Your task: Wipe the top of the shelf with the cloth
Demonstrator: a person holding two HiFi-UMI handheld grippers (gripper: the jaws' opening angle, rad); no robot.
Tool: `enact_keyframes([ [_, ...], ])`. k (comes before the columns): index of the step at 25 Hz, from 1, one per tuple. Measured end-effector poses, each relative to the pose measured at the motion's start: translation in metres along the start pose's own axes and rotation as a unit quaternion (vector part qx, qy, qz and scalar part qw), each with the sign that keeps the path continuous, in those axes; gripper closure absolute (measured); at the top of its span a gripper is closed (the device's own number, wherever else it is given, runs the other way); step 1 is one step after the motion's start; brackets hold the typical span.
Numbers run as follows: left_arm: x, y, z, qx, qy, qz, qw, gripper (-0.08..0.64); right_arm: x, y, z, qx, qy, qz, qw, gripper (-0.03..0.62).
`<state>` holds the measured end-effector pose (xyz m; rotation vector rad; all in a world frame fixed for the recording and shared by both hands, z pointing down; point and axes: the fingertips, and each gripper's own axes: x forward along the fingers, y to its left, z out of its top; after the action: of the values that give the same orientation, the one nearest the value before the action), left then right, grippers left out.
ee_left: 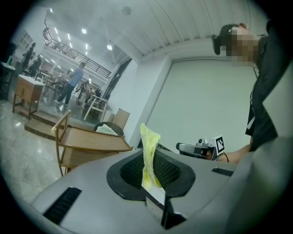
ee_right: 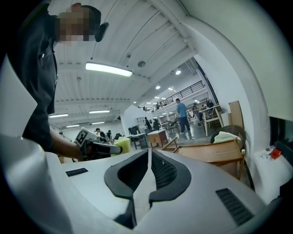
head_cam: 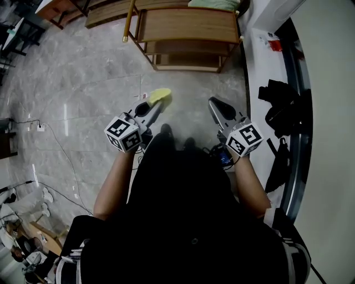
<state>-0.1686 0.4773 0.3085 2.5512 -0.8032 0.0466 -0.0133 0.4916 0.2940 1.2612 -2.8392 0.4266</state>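
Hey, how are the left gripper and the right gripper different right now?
The left gripper is clamped on the yellow cloth; the right gripper holds nothing. The left gripper's jaws are kept apart by the cloth; the right gripper's meet. Both hover short of the shelf.

Head view: wooden slatted shelf (head_cam: pixel 187 25) is cut by the top edge, so the far part of its top is out of frame. The pale green bundle (head_cam: pixel 213 4) on it is mostly cropped too. Only one end of the yellow cloth (head_cam: pixel 161 96) shows past the left gripper (head_cam: pixel 152 105); the rest is buried between the jaws. Left gripper view: gripper body covers the shelf's right end. Black items (head_cam: pixel 283 111) by the right wall: can't identify. Background people (ee_left: pixel 73 82) too small to make out.
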Motion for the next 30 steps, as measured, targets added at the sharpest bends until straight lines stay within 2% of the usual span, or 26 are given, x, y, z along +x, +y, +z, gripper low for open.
enact_keyframes([
  [10, 0.050, 0.068, 0.025, -0.012, 0.000, -0.013, 0.9998, 0.528, 0.059, -0.053, 0.005, 0.004, 0.019, -0.014, 1.000, 0.558],
  [14, 0.079, 0.103, 0.045, -0.016, 0.005, -0.031, 0.9994, 0.528, 0.103, -0.079, 0.017, -0.002, 0.028, -0.015, 0.999, 0.558],
  [17, 0.097, 0.127, 0.064, -0.033, -0.003, -0.054, 0.9980, 0.528, 0.143, -0.095, 0.031, -0.011, 0.029, -0.020, 0.999, 0.558],
  [23, 0.129, 0.165, 0.090, -0.017, 0.011, -0.080, 0.9966, 0.528, 0.195, -0.125, 0.057, -0.023, 0.026, -0.036, 0.999, 0.558],
  [30, 0.158, 0.210, 0.112, -0.022, 0.015, -0.081, 0.9964, 0.528, 0.231, -0.160, 0.074, -0.023, 0.024, -0.050, 0.998, 0.558],
])
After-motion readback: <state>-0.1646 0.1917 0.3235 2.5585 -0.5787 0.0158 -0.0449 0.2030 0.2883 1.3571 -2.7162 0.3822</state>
